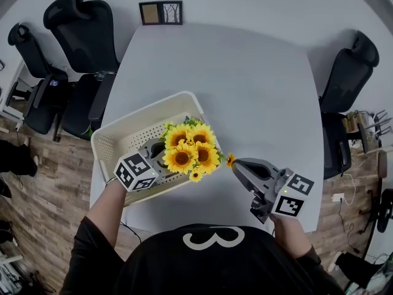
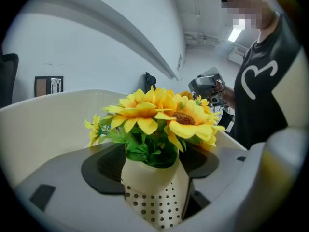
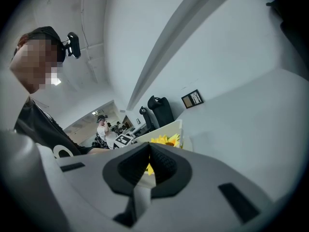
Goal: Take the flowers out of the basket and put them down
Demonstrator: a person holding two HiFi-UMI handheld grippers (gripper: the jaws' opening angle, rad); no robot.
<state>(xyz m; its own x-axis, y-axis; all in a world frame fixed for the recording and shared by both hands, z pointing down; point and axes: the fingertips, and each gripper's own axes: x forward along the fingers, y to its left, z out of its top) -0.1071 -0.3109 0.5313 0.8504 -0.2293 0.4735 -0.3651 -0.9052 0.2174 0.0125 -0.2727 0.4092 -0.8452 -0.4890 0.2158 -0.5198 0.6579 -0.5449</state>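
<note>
A bunch of yellow sunflowers (image 1: 189,149) in a cream dotted pot (image 2: 153,197) stands over the right end of the cream basket (image 1: 141,117). My left gripper (image 1: 161,156) reaches into the basket and is shut on that pot (image 2: 154,180); the blooms (image 2: 161,112) rise just above its jaws. A small sunflower (image 1: 230,160) sticks out to the right of the bunch. My right gripper (image 1: 235,163) is shut with its tips on that small bloom; a yellow petal shows between its pads (image 3: 148,153). The basket (image 3: 169,128) and bunch lie just behind it.
The basket sits near the front left of a white table (image 1: 245,85). A small picture frame (image 1: 161,12) stands at the table's far edge. Black office chairs stand at the left (image 1: 80,48) and at the right (image 1: 347,78).
</note>
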